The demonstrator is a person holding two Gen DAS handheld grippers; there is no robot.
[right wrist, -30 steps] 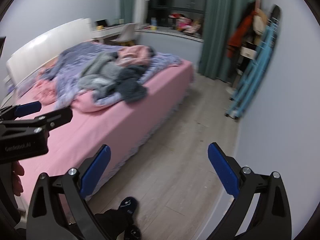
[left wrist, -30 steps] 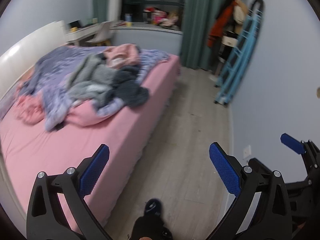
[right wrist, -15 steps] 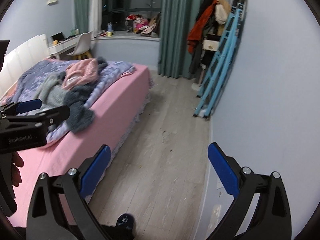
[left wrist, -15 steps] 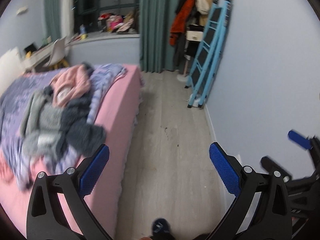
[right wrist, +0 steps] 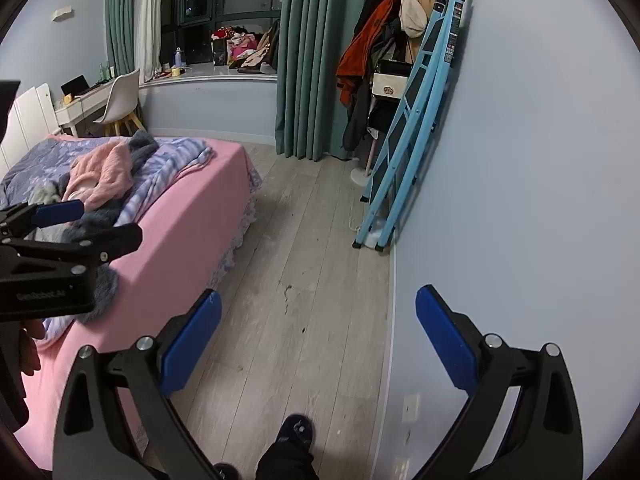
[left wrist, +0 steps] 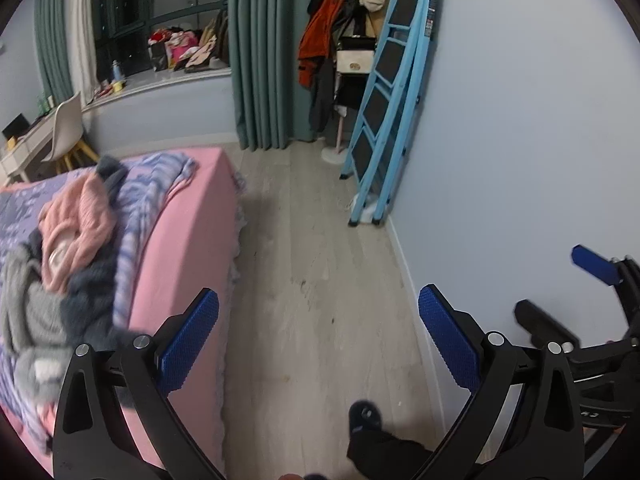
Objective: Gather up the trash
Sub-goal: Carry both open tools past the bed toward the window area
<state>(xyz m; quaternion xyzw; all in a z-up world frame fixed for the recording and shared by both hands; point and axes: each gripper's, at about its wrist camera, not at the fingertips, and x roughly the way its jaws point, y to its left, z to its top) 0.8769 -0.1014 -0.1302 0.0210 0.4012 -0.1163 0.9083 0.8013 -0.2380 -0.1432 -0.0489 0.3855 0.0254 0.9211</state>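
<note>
My left gripper (left wrist: 319, 336) is open and empty, held above the grey wood floor (left wrist: 312, 248) between the bed and the wall. My right gripper (right wrist: 319, 338) is open and empty too, over the same strip of floor (right wrist: 304, 248). A few small dark specks (right wrist: 289, 298) lie on the floor ahead; they also show in the left wrist view (left wrist: 304, 284). A small white scrap (left wrist: 362, 202) lies by the ladder's feet. No larger piece of trash shows. Each gripper appears at the edge of the other's view.
A pink bed (left wrist: 188, 240) with heaped clothes (left wrist: 76, 220) fills the left. A blue stepladder (right wrist: 408, 120) leans on the right wall beside a coat stand (right wrist: 372, 72). Green curtains (left wrist: 260, 52), a cluttered window sill, a desk and a white chair (right wrist: 120, 96) stand beyond. My slippered foot (left wrist: 364, 418) is below.
Both views have swung right, from the bed toward the floor strip, the ladder and the wall. Both grippers have stayed open.
</note>
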